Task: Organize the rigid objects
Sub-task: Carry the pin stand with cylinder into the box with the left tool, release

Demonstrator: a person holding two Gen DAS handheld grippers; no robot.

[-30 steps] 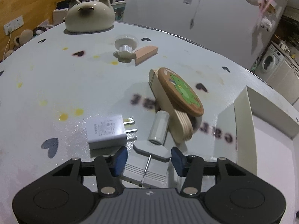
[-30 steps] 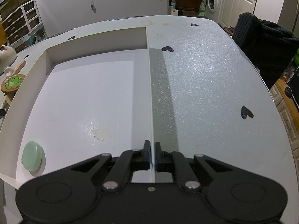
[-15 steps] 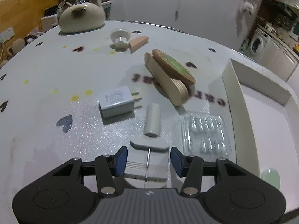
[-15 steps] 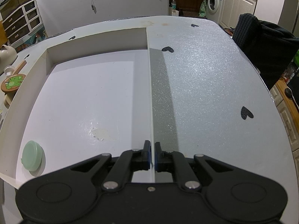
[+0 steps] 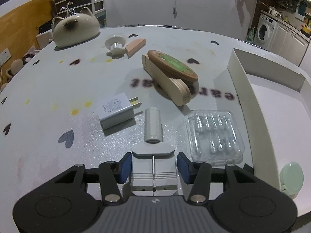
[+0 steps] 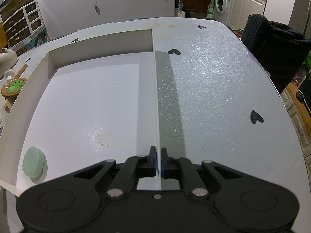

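A flat grey-and-white tool (image 5: pixel 153 155) with thin wires lies on the table between the blue pads of my left gripper (image 5: pixel 153 168). The jaws are closing, with slim gaps still showing at both pads. Just beyond it lie a white cylinder (image 5: pixel 153 126), a white charger plug (image 5: pixel 116 112) and a clear blister pack (image 5: pixel 213 136). A white tray (image 6: pixel 97 97) holds a mint round lid (image 6: pixel 34 162). My right gripper (image 6: pixel 159 164) is shut on the tray's thin right wall (image 6: pixel 156 97).
Farther back stand a wooden block (image 5: pixel 167 85) with a frog coaster (image 5: pixel 171 68) leaning on it, a tan wedge (image 5: pixel 136 46), a small white knob (image 5: pixel 115 43) and a cat-shaped ceramic (image 5: pixel 75 29). A dark garment (image 6: pixel 272 48) hangs off the table's right edge.
The left view has swung, bringing the blister pack, tray wall and mint lid into sight. The left jaws have narrowed slightly around the tool. The right gripper has not moved.
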